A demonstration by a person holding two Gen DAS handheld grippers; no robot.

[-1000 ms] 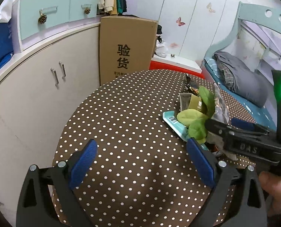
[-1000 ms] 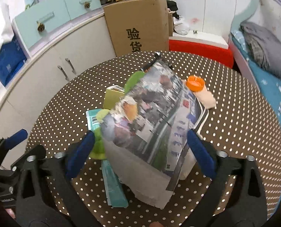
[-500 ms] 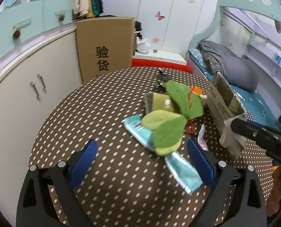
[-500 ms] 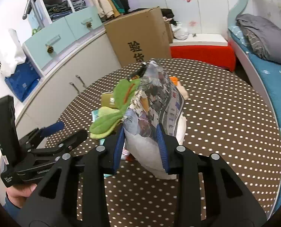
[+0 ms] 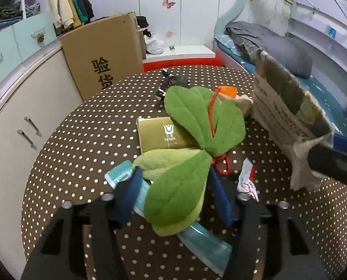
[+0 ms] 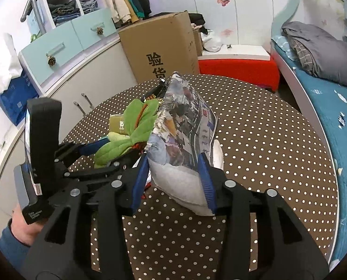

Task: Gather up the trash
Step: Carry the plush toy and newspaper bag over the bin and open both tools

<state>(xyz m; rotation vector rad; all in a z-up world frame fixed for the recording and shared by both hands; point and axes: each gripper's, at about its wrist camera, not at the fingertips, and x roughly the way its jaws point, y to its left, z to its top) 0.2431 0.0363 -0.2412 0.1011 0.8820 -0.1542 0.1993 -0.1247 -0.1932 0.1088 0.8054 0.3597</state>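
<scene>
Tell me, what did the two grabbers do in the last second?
The left hand-held gripper slid over to the trash pile; its jaws are closing around the green felt leaves. The right hand-held gripper closed on the newspaper bag and tipped it upright; its jaws are now opening a little, bag between them. The gold box, the teal packet and the polka-dot table stayed put.

Teal packet: middle hidden under plush leaves. Gold box: right end covered by leaves. Small wrapper: print unreadable. Bag: contents unseen.
</scene>
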